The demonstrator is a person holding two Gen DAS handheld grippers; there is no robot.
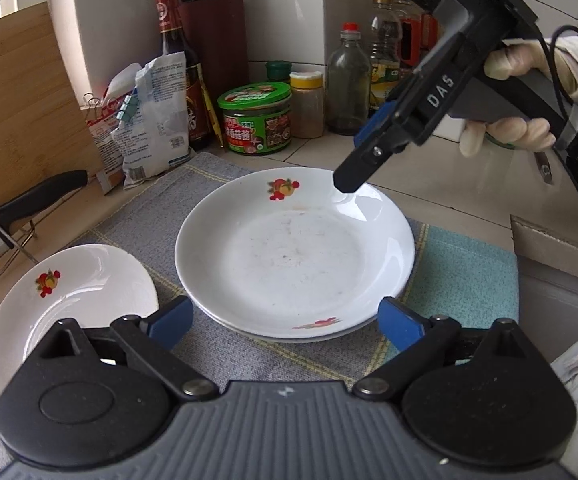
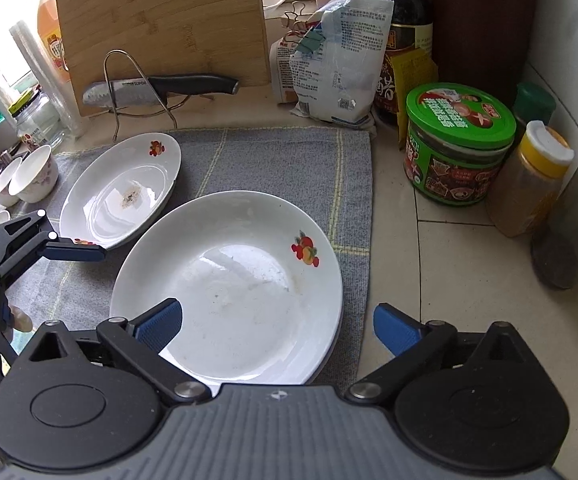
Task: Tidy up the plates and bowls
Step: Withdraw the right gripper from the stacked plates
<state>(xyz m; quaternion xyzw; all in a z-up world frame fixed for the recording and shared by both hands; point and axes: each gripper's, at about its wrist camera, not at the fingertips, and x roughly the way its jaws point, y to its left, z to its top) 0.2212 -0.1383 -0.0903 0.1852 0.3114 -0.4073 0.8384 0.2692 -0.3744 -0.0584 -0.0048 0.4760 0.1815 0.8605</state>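
step: the small plate (image 1: pixel 73 296) at lower left is to be lifted by its rim and set flat on the plate stack (image 1: pixel 295 256) in the middle | left gripper (image 1: pixel 285 320): spread wide, nothing held | right gripper (image 2: pixel 277 326): spread wide over the stack, nothing pinched

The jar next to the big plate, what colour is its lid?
Green. The jar shows best in the right wrist view, its lid printed with red and white pictures.
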